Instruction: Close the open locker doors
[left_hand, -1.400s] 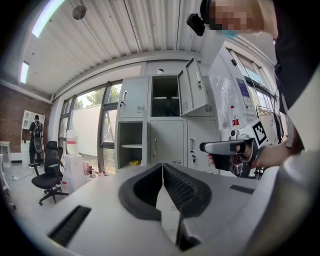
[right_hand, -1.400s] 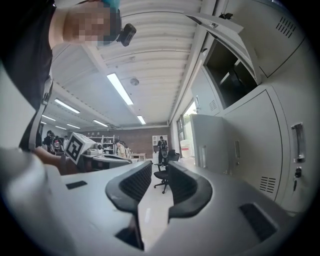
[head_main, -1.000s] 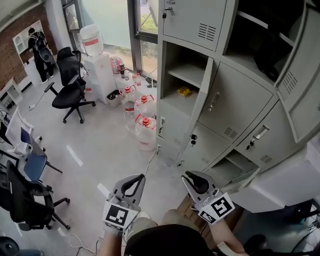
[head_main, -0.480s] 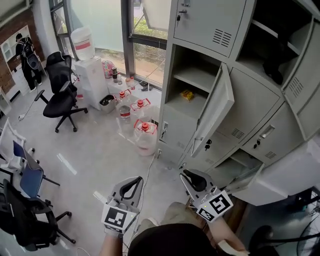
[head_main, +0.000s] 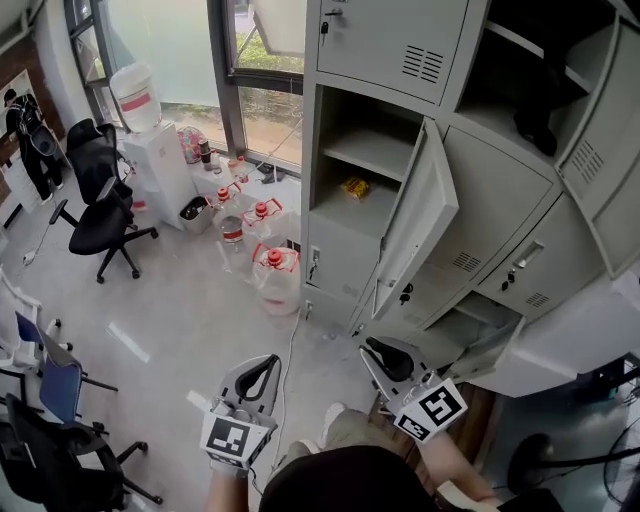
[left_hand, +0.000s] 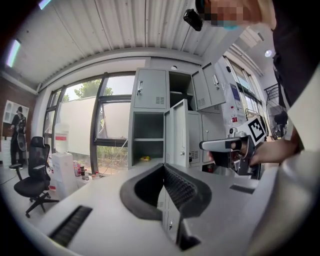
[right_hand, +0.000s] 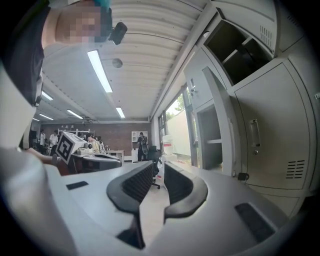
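Still short of locker (head_main: 385, 45). Left gripper (head_main: 262, 368) jaws pressed together, empty. Right gripper (head_main: 383, 357) jaws almost touching, empty. Middle door (head_main: 420, 210) ajar at locker front. Bottom door (head_main: 478, 350) ajar at locker base, just ahead of right gripper.

Risk: closed tips skid off smooth panel, or door bounces back unlatched if I shove fast.

Versus second ago: middle door shows more face, grippers same low spot in head view.

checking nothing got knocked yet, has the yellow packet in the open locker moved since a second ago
No: the yellow packet lies where it was, on the floor of the open locker, under the shelf.
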